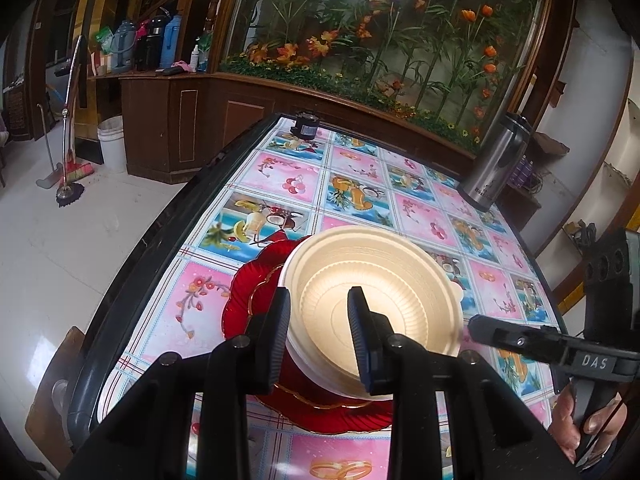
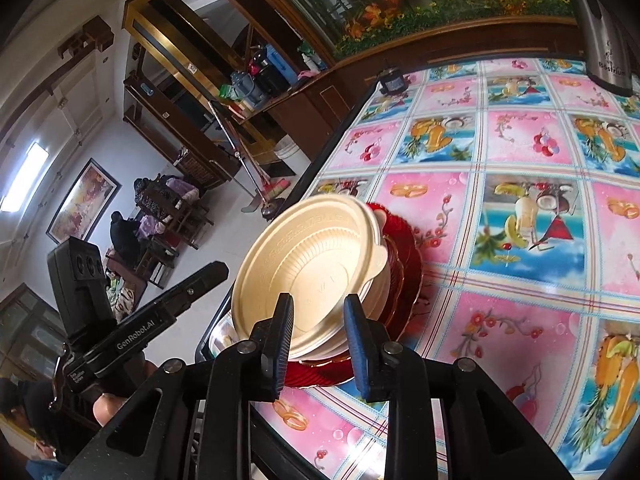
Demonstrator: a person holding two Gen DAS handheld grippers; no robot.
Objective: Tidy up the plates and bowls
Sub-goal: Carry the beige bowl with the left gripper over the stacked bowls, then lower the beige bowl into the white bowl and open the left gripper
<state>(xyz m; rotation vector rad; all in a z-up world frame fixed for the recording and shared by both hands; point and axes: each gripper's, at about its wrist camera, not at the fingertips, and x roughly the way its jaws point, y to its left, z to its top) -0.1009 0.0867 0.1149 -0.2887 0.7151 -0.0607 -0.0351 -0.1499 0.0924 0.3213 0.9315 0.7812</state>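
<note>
A stack of cream bowls (image 1: 380,292) sits on stacked red plates (image 1: 248,292) near the table's left edge. My left gripper (image 1: 320,336) is open, its two fingers straddling the near wall of the top bowl without clamping it. In the right wrist view the cream bowls (image 2: 316,260) and red plates (image 2: 404,256) show from the side. My right gripper (image 2: 318,344) is open at the near rim of the bowls. It also shows in the left wrist view (image 1: 476,326), just right of the bowls.
A steel thermos jug (image 1: 496,164) stands at the table's far right. A small black object (image 1: 306,124) sits at the far edge. The flowered tablecloth (image 1: 360,184) covers the table. A wooden cabinet and plant display lie beyond.
</note>
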